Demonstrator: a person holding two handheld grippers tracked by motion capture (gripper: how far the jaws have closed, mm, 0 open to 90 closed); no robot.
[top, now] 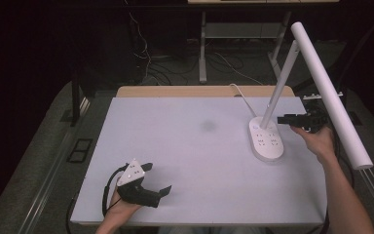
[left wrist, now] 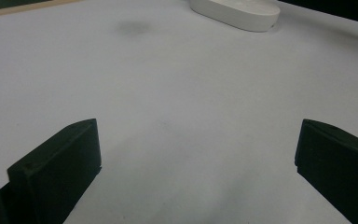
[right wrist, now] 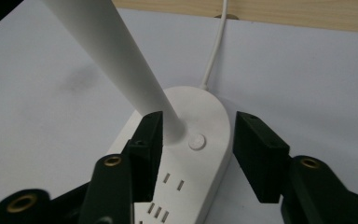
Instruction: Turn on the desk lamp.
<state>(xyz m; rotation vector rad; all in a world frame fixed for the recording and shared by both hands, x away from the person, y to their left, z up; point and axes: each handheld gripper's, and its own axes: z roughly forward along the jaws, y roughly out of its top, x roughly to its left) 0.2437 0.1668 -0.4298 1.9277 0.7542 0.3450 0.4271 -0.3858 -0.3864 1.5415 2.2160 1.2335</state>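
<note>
A white desk lamp stands at the table's right: an oval base, a slanted stem and a long tube head. My right gripper points left at the foot of the stem. In the right gripper view its jaws stand apart on either side of the base's rear end. The stem rises close to the left jaw, and a round button lies between the jaws. My left gripper rests open near the front left edge, with bare table between its jaws.
The white table top has a faint dark smudge near its middle. The lamp's white cable runs off over the wooden back edge. The tube head overhangs the table's right side above my right forearm. Dark floor with cables lies beyond.
</note>
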